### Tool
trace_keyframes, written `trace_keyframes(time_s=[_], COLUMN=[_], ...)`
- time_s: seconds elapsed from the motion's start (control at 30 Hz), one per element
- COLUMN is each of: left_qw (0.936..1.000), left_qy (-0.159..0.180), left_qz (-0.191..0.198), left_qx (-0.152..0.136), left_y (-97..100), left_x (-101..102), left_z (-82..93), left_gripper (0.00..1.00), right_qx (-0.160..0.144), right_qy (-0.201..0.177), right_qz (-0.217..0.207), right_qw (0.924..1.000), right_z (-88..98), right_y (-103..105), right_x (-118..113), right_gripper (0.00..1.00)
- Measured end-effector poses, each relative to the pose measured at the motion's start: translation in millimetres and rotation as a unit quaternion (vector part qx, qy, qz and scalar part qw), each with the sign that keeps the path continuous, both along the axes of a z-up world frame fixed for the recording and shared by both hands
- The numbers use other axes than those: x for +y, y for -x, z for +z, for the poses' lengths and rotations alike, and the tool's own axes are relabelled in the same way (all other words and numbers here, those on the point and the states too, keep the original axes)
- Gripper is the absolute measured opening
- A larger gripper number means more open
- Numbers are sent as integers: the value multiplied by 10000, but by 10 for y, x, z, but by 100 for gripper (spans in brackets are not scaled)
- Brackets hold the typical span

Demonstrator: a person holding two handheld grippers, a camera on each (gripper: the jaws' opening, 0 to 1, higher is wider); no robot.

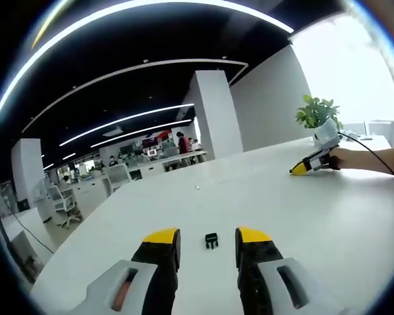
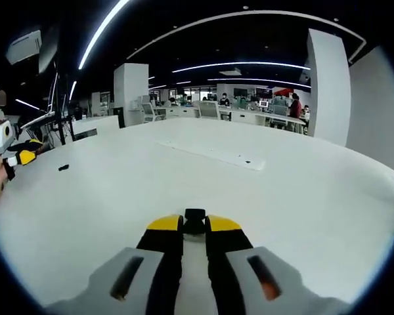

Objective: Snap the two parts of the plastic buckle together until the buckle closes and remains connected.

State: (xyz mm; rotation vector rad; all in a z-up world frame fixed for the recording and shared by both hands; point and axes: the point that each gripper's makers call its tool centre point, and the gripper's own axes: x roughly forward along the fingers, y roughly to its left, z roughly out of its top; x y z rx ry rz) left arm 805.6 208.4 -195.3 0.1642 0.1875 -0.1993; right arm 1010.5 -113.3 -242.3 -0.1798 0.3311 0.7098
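Table (image 1: 262, 197), white and broad, lies under both grippers. Potted plant (image 1: 316, 113) stands on it at the far end, beyond the right gripper as the left gripper view shows it.

Left gripper (image 1: 207, 241): jaws spread wide, nothing between the pads. One black buckle part (image 1: 211, 241) lies flat on the table just ahead of the yellow tips, centred in the gap, touching neither jaw. In the right gripper view this gripper (image 2: 21, 157) sits well off to the left, with that buckle part (image 2: 64, 167) a small dark speck just beside it.

Right gripper (image 2: 195, 224): jaws drawn close together, pinching the other black buckle piece (image 2: 195, 220) at the tips; part of the piece sticks out past them. In the left gripper view, a hand (image 1: 345, 159) holds this gripper (image 1: 301, 170) low over the table; jaw state there too small to read.
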Motion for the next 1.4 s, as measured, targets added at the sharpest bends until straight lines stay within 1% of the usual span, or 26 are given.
trace_keyframes(time_s=[0.13,0.2,0.6,0.8,1.4], left_qw=[10000,10000,10000,10000,10000], left_qy=[14,48,51,55,56], left_qz=[-17,-40,-49,-40,-54], left_qx=[-3,14,11,14,13], left_y=[2,4,6,6,16], left_x=[-3,-9,-15,-13,-28], left_z=[4,-2,-1,-1,-10], left_gripper=[33,33,33,33,33], right_qx=[-18,7,-2,49,-6], right_qy=[-33,-109,-191,-303,-266], right_qz=[169,333,856,1119,1770], right_qw=[9999,9994,9961,9932,9838], right_z=[42,48,119,156,229], right_y=[77,161,459,622,1067], right_x=[101,205,601,796,1255], right_gripper=[14,14,14,14,14])
